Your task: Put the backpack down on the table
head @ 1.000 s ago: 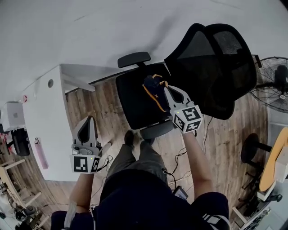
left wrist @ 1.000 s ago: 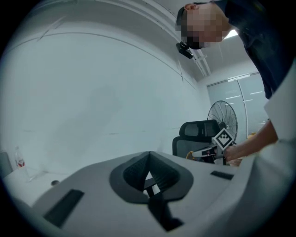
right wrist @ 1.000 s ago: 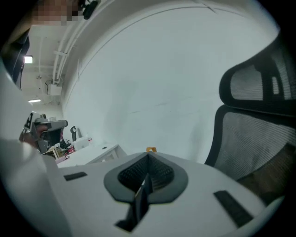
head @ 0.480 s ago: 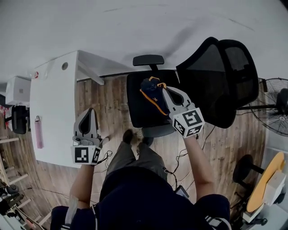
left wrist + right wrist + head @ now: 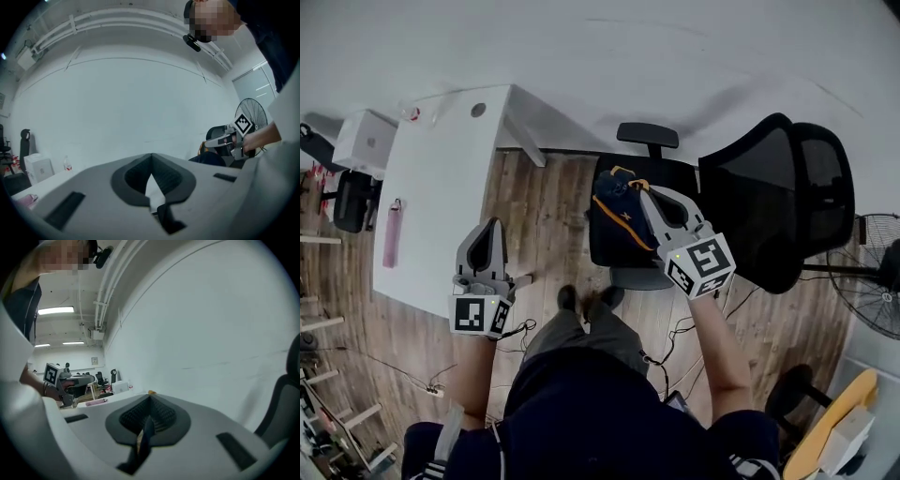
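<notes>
Left gripper (image 5: 492, 228): held level over the wooden floor (image 5: 546, 211), just beside the near edge of the table (image 5: 441, 178). In the left gripper view its tips (image 5: 151, 157) meet, with only a pale sliver of background showing below them. Pressed together, nothing pinched.

Right gripper (image 5: 643, 191): held out over the seat of the office chair (image 5: 769, 216). In the right gripper view its pads (image 5: 150, 401) close on a dark strap (image 5: 143, 437) with a tan edge. Clamped tight on that strap.

Backpack (image 5: 617, 217): dark navy with orange trim. It hangs from the right gripper by its top strap, over the chair seat. Not on the table, and apart from it, with floor between.

Table: white top, to the left of the chair. A pink bottle (image 5: 392, 246) lies near its left edge.

Cross-check: the left gripper view shows the right gripper (image 5: 229, 138) with the backpack (image 5: 212, 158) below it.
</notes>
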Available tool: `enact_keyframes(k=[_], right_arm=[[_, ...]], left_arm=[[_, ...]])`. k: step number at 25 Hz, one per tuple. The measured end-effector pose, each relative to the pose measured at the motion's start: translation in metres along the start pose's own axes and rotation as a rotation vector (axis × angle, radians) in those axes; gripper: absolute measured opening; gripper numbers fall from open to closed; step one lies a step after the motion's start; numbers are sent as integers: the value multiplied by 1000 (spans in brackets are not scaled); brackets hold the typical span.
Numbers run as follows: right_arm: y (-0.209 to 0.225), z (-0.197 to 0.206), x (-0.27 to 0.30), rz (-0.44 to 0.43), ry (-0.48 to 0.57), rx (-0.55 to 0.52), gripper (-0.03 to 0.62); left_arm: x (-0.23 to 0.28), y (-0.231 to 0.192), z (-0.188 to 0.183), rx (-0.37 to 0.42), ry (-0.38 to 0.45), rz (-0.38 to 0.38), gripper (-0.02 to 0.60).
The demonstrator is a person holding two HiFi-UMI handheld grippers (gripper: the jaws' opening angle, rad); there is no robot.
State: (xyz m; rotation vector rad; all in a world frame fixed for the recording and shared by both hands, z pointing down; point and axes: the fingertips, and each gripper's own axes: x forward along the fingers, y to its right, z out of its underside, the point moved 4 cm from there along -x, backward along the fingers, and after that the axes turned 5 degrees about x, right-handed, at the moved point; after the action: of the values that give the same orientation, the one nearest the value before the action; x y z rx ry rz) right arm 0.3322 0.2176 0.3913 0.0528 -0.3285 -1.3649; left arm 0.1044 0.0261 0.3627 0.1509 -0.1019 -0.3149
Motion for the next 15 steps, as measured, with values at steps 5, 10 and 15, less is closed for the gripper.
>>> enact_keyframes(k=[5, 10, 15], right_arm=[[-39, -18, 19, -108, 7, -15, -6], [-84, -39, 36, -205, 10, -13, -6], [-143, -70, 53, -310, 19, -71, -6]], left_arm=[[-32, -26, -1, -7, -1, -81, 5], [-70, -58, -3, -9, 19, -147, 5], [-114, -92, -6, -15, 29, -211, 5]])
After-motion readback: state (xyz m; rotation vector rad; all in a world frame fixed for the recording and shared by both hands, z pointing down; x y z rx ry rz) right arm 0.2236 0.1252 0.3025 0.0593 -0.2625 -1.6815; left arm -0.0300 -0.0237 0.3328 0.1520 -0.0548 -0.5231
